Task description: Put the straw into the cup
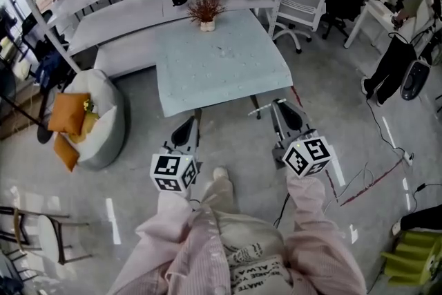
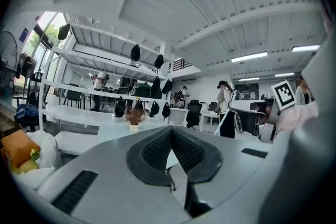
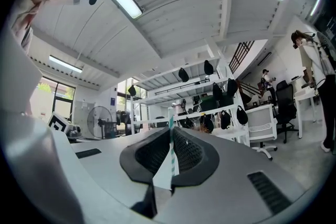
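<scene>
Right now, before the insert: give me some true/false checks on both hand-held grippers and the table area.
1. The right hand-held gripper is shut on a striped straw. True.
2. The left hand-held gripper holds a cup. False: its jaws are together with nothing between them.
3. A potted plant stands at the far end of the table. True.
4. The beanbag lies to the right of the table. False: it lies to the left, with orange cushions on it.
</scene>
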{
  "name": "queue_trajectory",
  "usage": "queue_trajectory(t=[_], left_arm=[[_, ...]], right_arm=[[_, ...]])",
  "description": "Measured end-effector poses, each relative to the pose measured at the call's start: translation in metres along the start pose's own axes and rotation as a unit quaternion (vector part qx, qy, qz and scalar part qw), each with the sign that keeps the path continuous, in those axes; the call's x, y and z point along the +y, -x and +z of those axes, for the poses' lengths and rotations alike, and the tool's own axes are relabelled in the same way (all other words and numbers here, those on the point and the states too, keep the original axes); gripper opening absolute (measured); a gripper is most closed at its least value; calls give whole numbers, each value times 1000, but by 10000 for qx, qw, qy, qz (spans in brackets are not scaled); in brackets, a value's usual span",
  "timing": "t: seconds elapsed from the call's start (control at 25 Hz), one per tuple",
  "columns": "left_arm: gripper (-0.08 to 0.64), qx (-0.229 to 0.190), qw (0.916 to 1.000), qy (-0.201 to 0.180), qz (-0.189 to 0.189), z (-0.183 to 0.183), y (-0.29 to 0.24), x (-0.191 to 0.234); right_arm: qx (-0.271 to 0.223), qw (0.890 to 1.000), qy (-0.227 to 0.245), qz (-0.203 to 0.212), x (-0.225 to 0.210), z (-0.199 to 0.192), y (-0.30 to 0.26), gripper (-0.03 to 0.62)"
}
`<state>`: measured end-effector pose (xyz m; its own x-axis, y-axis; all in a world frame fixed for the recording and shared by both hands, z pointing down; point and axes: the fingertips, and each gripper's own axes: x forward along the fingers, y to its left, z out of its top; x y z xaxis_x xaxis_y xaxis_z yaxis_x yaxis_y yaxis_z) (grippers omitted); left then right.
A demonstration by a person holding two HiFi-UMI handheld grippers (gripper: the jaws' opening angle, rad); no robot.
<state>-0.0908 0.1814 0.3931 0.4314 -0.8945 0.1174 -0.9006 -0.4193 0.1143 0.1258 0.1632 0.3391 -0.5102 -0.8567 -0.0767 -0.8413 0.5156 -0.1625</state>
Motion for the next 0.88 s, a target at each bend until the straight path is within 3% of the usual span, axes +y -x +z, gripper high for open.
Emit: queue_trajectory(t=[0.6, 0.88], left_arm=[[0, 409, 9985, 374, 8, -3, -155, 94], [-1, 408, 9984, 382, -104, 5, -203, 118]], right_arm=[[372, 9990, -206, -101, -82, -22, -158, 15], [408, 9985, -293, -206, -106, -29, -202, 15]])
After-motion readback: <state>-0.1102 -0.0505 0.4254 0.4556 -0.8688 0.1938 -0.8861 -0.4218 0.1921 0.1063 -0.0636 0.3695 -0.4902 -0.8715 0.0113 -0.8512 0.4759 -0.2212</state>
